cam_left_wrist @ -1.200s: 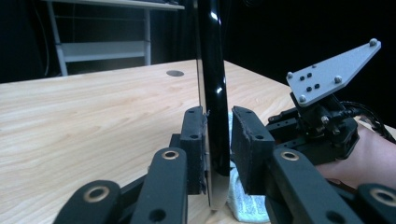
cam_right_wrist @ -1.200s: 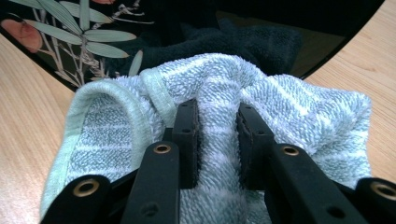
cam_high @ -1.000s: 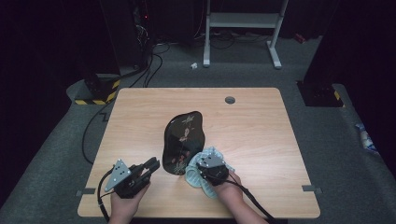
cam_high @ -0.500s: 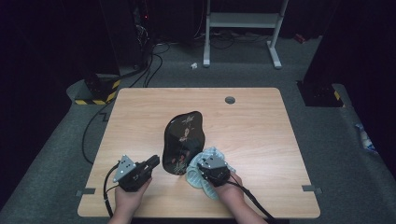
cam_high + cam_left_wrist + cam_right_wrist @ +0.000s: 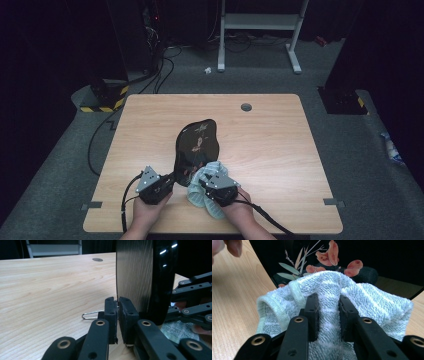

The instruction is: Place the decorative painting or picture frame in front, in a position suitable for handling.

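Wiping black flowered tray [image 5: 196, 146] at near-middle of table [image 5: 280, 150]. Left gripper [image 5: 117, 308]: jaws just closing, now pinched on tray's near edge, steadying it. Right gripper [image 5: 328, 312]: clamped on bunched pale towel [image 5: 362, 297], pressed against tray's near end. Next, likely: rub towel across glossy face, keeping left-side grip firm against sliding.

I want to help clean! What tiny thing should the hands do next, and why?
Probably push the cloth forward onto the black tray and start wiping. The right gripper is shut on a fold of the cloth, right at the tray's flowered face. The left gripper has just been closing and pinches the tray's edge, so the tray looks steadied.
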The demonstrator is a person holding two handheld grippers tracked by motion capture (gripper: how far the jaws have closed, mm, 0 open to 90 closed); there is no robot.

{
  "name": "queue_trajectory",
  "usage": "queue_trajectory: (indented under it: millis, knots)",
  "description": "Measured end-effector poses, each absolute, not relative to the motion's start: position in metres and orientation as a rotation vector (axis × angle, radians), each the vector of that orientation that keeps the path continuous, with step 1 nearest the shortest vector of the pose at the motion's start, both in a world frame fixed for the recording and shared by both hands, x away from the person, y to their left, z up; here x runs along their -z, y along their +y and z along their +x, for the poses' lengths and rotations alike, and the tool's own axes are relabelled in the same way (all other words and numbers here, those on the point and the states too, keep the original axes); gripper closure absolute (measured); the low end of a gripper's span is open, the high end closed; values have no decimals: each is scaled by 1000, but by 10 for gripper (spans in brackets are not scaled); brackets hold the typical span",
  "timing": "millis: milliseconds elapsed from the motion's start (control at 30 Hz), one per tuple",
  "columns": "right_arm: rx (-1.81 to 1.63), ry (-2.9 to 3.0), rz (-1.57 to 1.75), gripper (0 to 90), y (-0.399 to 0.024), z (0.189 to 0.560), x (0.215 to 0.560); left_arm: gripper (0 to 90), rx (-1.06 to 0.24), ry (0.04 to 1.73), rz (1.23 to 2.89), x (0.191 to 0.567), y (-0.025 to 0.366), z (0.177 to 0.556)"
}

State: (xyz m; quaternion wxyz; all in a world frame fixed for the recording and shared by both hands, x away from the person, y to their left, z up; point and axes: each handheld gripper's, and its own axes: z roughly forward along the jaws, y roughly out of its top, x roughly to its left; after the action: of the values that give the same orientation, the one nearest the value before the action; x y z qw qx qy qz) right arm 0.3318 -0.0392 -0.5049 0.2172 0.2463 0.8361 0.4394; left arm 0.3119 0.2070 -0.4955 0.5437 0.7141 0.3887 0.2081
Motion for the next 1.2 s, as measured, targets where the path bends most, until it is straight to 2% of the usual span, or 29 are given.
queue_trajectory:
  millis: [500, 1200]
  knots:
    - [-1273, 2277, 667, 714, -38, 327, 493, 849, -484, 910, 1713, 496, 202, 310]
    - [-1373, 2173, 598, 711, -37, 324, 451, 831, -495, 882, 1713, 493, 199, 306]
